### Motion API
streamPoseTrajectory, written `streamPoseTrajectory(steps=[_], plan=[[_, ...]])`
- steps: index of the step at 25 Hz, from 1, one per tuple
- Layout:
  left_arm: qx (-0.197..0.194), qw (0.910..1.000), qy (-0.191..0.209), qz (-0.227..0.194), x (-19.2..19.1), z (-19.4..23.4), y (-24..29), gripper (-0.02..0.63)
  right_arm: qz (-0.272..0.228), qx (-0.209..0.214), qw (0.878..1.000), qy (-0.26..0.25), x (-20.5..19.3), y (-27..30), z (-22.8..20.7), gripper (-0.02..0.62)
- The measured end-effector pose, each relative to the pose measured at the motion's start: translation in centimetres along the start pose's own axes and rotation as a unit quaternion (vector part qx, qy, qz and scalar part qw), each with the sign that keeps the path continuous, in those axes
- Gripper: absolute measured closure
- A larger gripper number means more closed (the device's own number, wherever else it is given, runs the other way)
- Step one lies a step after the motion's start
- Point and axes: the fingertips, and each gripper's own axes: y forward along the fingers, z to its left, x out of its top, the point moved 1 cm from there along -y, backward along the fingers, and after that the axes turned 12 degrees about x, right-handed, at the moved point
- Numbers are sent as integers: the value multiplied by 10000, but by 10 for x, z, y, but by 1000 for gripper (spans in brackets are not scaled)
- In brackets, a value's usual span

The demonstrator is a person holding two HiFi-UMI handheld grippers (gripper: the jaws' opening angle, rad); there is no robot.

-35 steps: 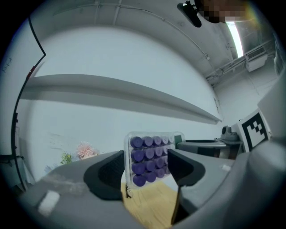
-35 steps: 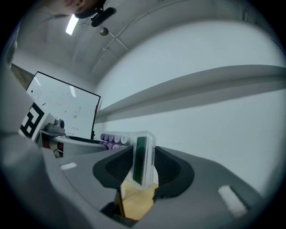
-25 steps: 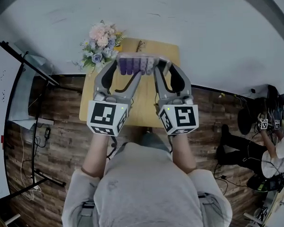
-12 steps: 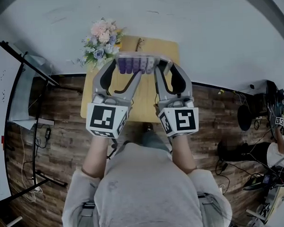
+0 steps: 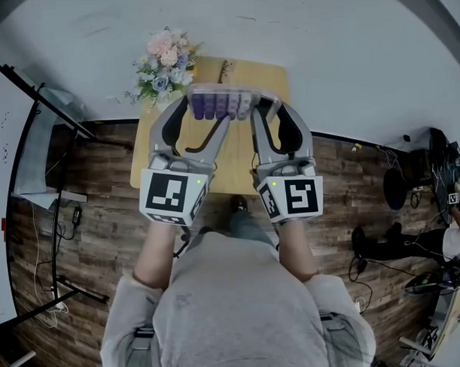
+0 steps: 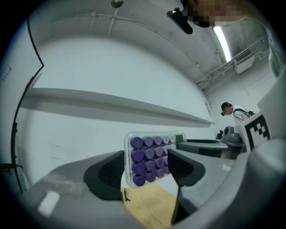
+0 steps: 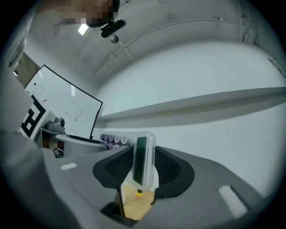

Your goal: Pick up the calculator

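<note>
The calculator (image 5: 220,104), a clear case with purple keys and a green display, hangs in the air above the wooden table (image 5: 237,167). My left gripper (image 5: 203,111) is shut on its keypad end. My right gripper (image 5: 270,110) is shut on its display end. In the left gripper view the calculator's keys (image 6: 149,159) stand upright between the dark pads of the left gripper (image 6: 147,169). In the right gripper view the calculator's display edge (image 7: 140,159) sits pinched between the two pads of the right gripper (image 7: 141,164).
A bouquet of flowers (image 5: 162,68) stands at the table's far left corner. A pair of glasses (image 5: 226,68) lies near the far edge. A white wall is close behind the table. Tripod stands and cables cover the wood floor to the left and right.
Both grippers have drawn back a little toward the person and risen slightly, with the calculator still held between them. A person at the right edge has moved almost out of view.
</note>
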Motion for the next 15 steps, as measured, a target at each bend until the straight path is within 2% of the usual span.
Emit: streamPoseTrajectory(steps=[15], plan=[[39,10000,-13,-47,3,4,-8,296,-28,32,9999,-106,6,-1,9,446]])
